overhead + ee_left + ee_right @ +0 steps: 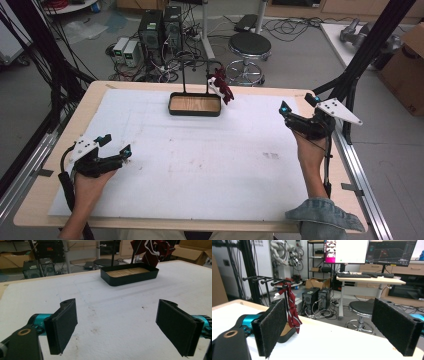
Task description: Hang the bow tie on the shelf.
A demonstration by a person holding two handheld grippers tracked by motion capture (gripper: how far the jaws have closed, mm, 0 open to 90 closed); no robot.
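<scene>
A black tray (195,112) with a wooden floor stands at the far middle of the white mat (200,160). A black rack (195,62) rises behind the tray, and a dark red striped tie (221,86) hangs from its right end. In the left gripper view the tray (130,279) and the tie (152,250) lie far ahead. The right gripper view has the tie (292,308) hanging from the rack (265,280). My left gripper (116,144) (120,325) rests open at the near left, with nothing between its pads. At the right edge my right gripper (297,103) (334,322) is open too.
Beyond the table's far edge stand a round black stool (249,46) and computer towers (160,27) among cables. A cardboard box (407,70) sits at the far right. Black frame posts (365,50) rise by the right corner. A desk with monitors (372,251) stands farther off.
</scene>
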